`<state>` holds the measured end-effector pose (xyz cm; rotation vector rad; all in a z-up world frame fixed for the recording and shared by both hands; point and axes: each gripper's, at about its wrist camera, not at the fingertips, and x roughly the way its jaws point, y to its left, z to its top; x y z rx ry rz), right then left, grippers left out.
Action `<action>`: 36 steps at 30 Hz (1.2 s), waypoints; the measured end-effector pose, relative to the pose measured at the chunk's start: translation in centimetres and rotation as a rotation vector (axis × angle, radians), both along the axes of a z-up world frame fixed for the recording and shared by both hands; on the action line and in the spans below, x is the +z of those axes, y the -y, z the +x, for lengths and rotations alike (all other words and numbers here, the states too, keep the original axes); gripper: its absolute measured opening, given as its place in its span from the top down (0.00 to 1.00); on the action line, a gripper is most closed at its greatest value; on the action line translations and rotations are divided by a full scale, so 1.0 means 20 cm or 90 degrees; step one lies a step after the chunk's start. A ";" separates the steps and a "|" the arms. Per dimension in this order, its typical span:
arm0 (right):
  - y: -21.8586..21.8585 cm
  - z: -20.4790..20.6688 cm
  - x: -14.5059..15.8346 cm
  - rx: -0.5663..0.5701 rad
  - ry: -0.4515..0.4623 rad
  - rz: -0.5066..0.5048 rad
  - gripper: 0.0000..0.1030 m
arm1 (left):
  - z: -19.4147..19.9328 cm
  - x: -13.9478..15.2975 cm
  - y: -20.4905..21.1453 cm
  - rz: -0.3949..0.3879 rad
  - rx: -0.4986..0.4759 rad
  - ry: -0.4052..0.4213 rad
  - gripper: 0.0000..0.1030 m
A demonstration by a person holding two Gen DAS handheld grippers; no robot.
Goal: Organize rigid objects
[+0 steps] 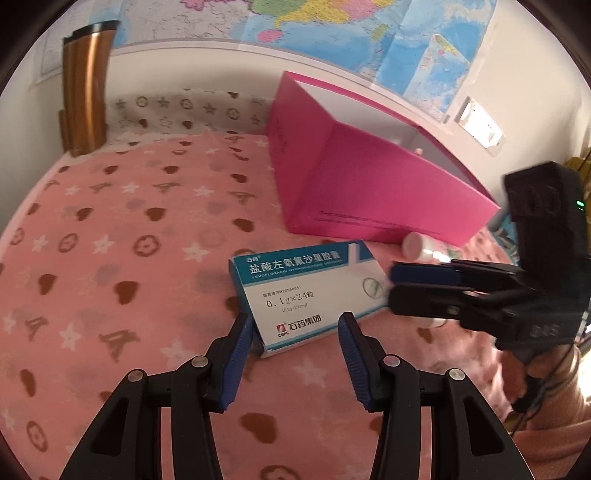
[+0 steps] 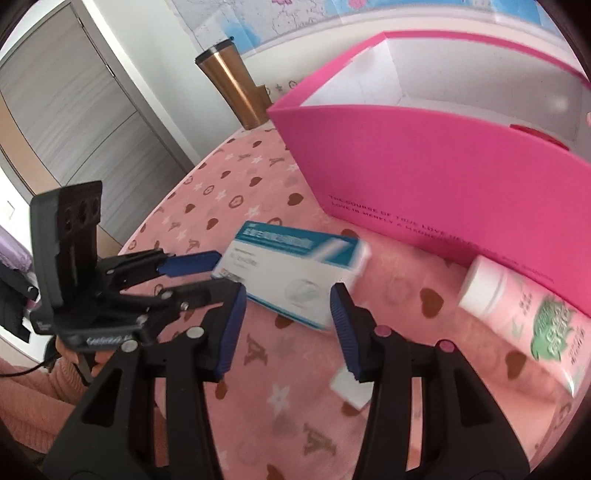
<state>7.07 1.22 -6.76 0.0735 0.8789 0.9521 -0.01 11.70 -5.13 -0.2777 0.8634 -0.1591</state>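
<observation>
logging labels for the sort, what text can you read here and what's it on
medicine box: "盐酸左氧氟沙星胶囊"
medicine box: "LEVOFLOXACIN HYDROCHLORIDE", the rest of the line blurred
medicine box: "0.1g×24粒"
medicine box: "CSPC 石药集团"
pink box: "THE COURSE OF TRUE LOVE", the rest blurred
tube: green print, too blurred
wall map: too small

Under both tools lies a pink blanket [image 1: 129, 229] patterned with brown hearts, white stars and ringed flowers. Just ahead of the left hand-held gripper [image 1: 295, 328], black with blue ribbed pads, sits a white medicine box [image 1: 306, 295] with a teal band and white lettering. Beyond it stands a magenta box [image 1: 369, 192], white inside, with dark small print. Right of the right hand-held gripper [image 2: 288, 310], also black with blue pads, lies a pale pink tube [image 2: 532, 317] with a white cap and green design. Far left, a copper tumbler [image 1: 86, 92] with black lid.
</observation>
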 end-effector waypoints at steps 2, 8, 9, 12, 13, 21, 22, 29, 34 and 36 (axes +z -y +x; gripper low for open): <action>-0.02 0.02 -0.01 -0.001 0.000 -0.010 0.51 | 0.01 0.00 0.03 0.017 -0.002 0.002 0.54; 0.03 0.05 0.01 -0.031 0.016 -0.013 0.51 | 0.02 0.00 -0.01 0.013 0.006 0.003 0.54; 0.04 0.06 0.00 -0.036 0.012 -0.013 0.51 | 0.01 0.00 -0.01 0.011 0.008 0.003 0.55; 0.05 0.10 -0.04 -0.051 -0.001 -0.021 0.51 | 0.01 0.00 -0.01 0.012 0.004 0.002 0.61; 0.05 0.11 -0.05 -0.053 -0.007 -0.021 0.51 | 0.02 0.00 0.00 0.014 0.001 0.000 0.62; 0.03 0.13 -0.10 -0.055 -0.012 -0.018 0.55 | 0.02 0.00 0.04 0.020 -0.010 -0.003 0.64; 0.03 0.13 -0.10 -0.056 -0.010 -0.018 0.56 | 0.02 0.00 0.04 0.018 -0.011 -0.004 0.64; 0.07 0.11 -0.09 -0.062 -0.004 -0.009 0.58 | 0.02 0.02 0.05 0.022 -0.008 0.005 0.64; 0.09 0.07 -0.06 -0.063 0.011 -0.008 0.58 | 0.01 0.06 0.06 0.023 -0.008 0.020 0.64; 0.10 0.05 -0.04 -0.066 0.020 -0.005 0.58 | 0.00 0.08 0.07 0.029 -0.010 0.027 0.64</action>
